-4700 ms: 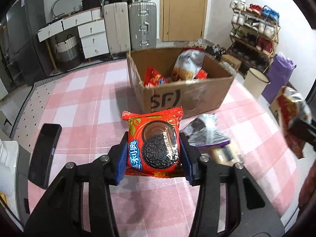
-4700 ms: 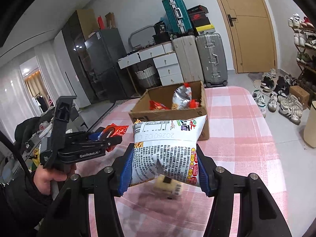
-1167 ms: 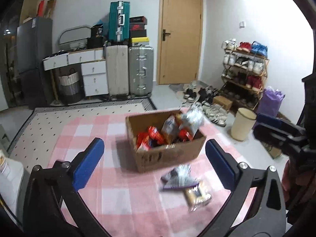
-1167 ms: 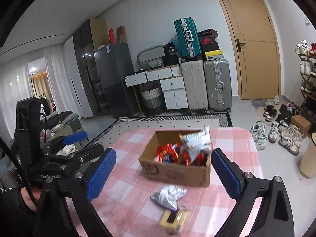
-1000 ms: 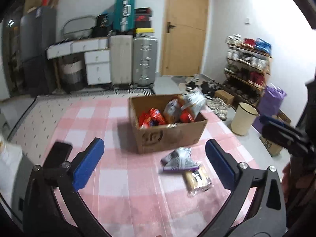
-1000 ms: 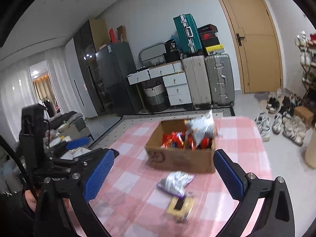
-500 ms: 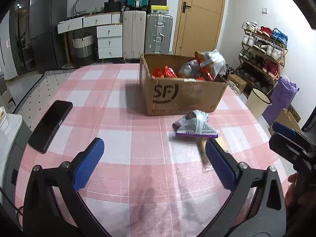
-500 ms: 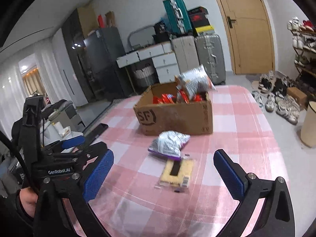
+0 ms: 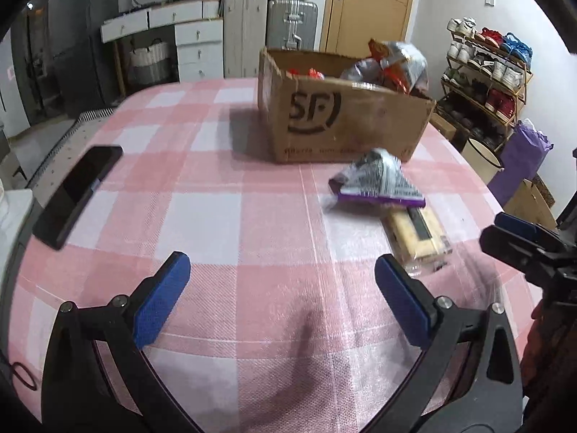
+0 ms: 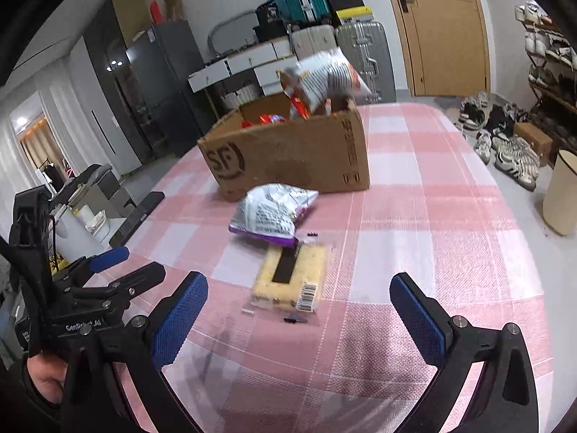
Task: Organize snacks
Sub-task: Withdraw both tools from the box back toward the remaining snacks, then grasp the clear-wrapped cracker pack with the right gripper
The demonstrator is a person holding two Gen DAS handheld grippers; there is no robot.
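A: What is carried by the surface point(image 9: 223, 216)?
B: A cardboard box point(image 9: 342, 122) filled with snack packets is seen at its far side. Just in front of the box, a silver-and-purple snack bag point(image 9: 377, 182) is laid flat, and a clear-wrapped yellow packet point(image 10: 292, 270) is found touching that bag's near edge.
A: And the grippers?
B: The left gripper point(image 9: 285, 297) and right gripper point(image 10: 299, 310) are both held spread wide, nearer than the box; nothing is pinched.
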